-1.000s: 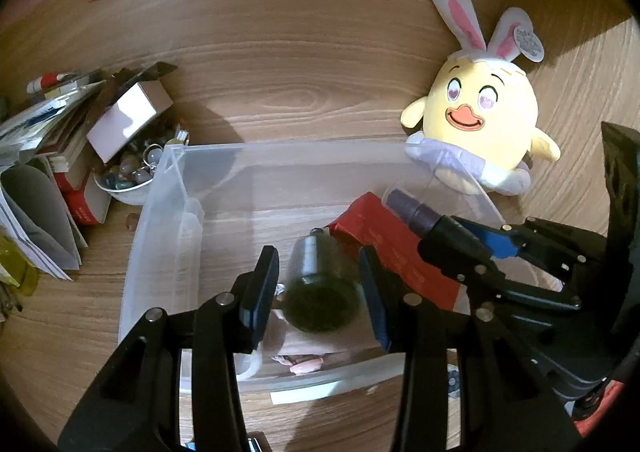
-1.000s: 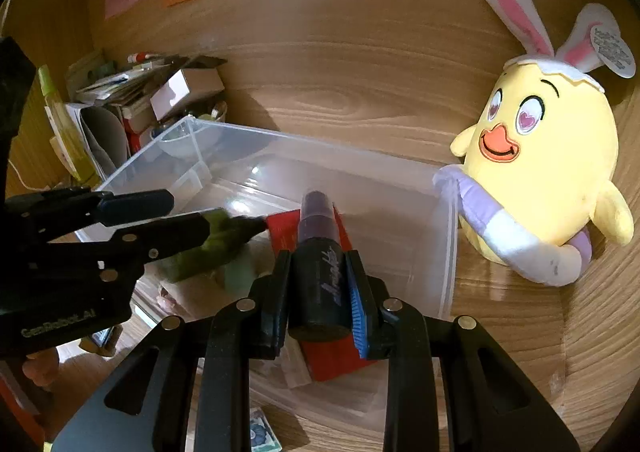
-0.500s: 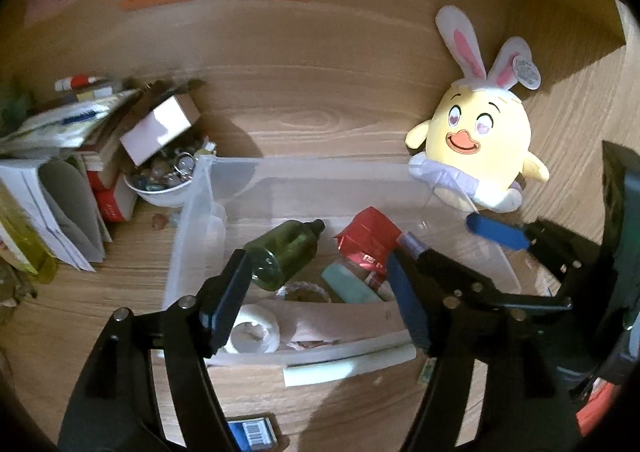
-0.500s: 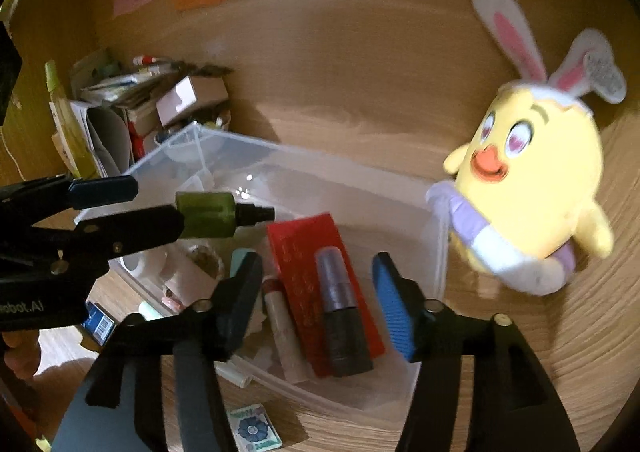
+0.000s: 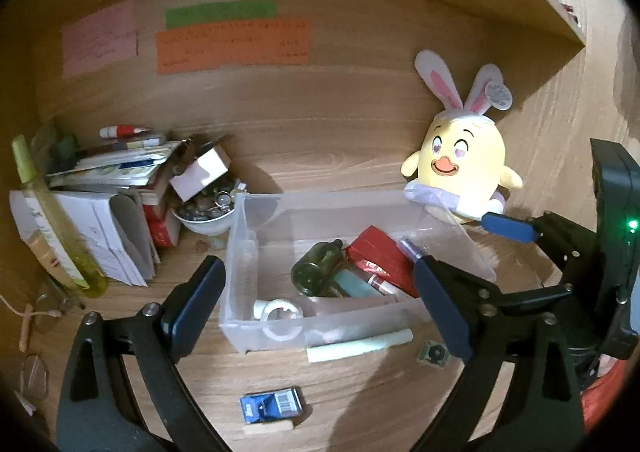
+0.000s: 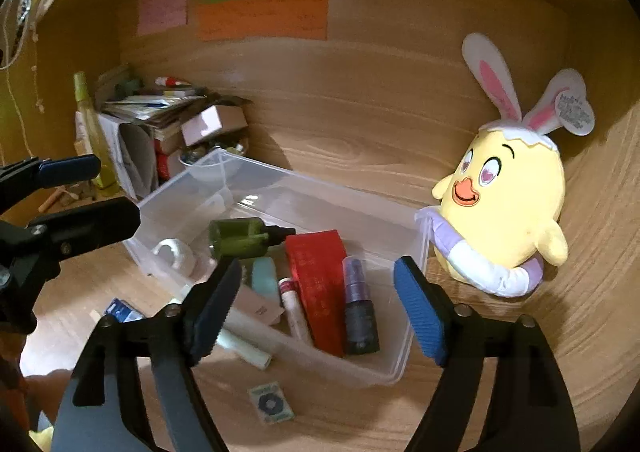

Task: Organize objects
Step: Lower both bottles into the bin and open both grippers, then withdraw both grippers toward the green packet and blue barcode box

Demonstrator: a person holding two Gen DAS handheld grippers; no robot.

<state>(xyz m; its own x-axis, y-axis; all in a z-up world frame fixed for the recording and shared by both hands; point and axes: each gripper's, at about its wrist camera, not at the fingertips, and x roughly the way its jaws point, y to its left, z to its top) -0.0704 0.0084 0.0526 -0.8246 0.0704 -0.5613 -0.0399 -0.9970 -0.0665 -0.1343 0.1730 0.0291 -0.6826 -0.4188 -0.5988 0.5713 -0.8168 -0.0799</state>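
Observation:
A clear plastic bin (image 5: 248,328) (image 6: 416,252) stands on the wooden desk. In it lie a green bottle (image 5: 316,272) (image 6: 240,238), a red box (image 5: 380,260) (image 6: 320,284), a dark purple spray bottle (image 6: 360,316), a teal item (image 6: 266,278) and a white tape roll (image 5: 276,312) (image 6: 176,254). My left gripper (image 5: 316,312) is open and empty, held back above the bin's near wall. My right gripper (image 6: 320,312) is open and empty above the bin's near right part.
A yellow bunny-eared plush (image 5: 460,171) (image 6: 504,211) leans at the bin's far right corner. A pile of books, papers, a small box and a bowl of trinkets (image 5: 204,207) stands left. A pale stick (image 5: 360,346), a blue packet (image 5: 272,408) and a small card (image 6: 272,404) lie before the bin.
Both grippers opened, dropping the green bottle and the purple spray bottle into the bin, then pulled back and up away from it.

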